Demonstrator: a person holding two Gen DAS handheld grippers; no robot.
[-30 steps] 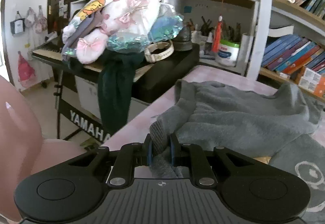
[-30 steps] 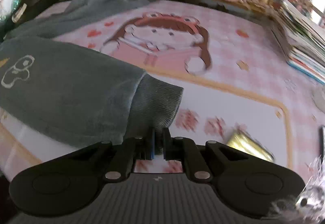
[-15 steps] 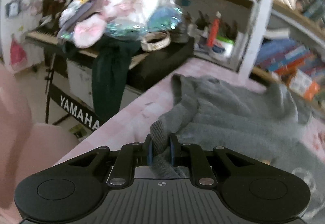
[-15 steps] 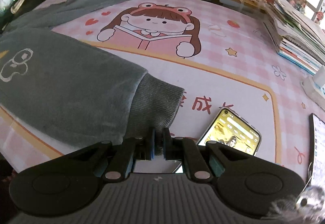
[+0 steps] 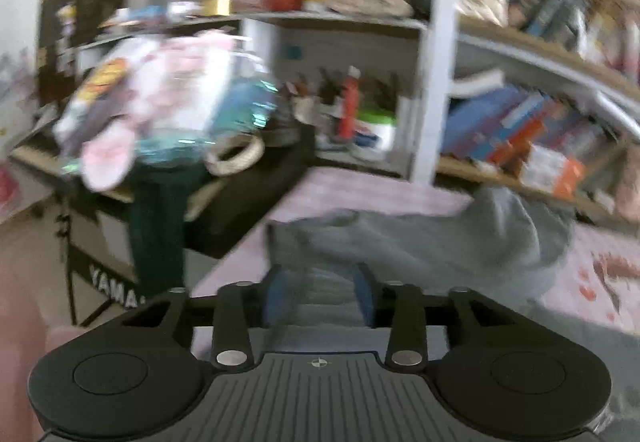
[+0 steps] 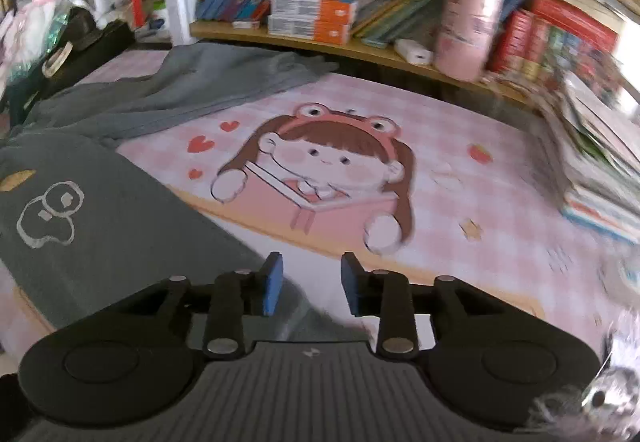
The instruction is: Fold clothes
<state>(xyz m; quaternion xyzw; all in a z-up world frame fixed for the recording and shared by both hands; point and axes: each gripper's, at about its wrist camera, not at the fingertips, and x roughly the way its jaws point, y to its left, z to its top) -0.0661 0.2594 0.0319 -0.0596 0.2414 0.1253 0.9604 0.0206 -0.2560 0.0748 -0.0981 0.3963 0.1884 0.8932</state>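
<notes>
Grey sweater point(image 6: 120, 226) shows its printed figure only rightward; left hand-held gripper point(image 5: 320, 292) and right hand-held gripper point(image 6: 308, 282) both spread.

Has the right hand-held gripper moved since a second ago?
Yes. The right hand-held gripper has opened, releasing the grey sweater, and moved forward toward the bookshelf, judged against the cartoon girl on the mat.

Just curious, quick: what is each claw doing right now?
Left claw: open, holding nothing, over the grey sweater.
Right claw: open, holding nothing.
</notes>
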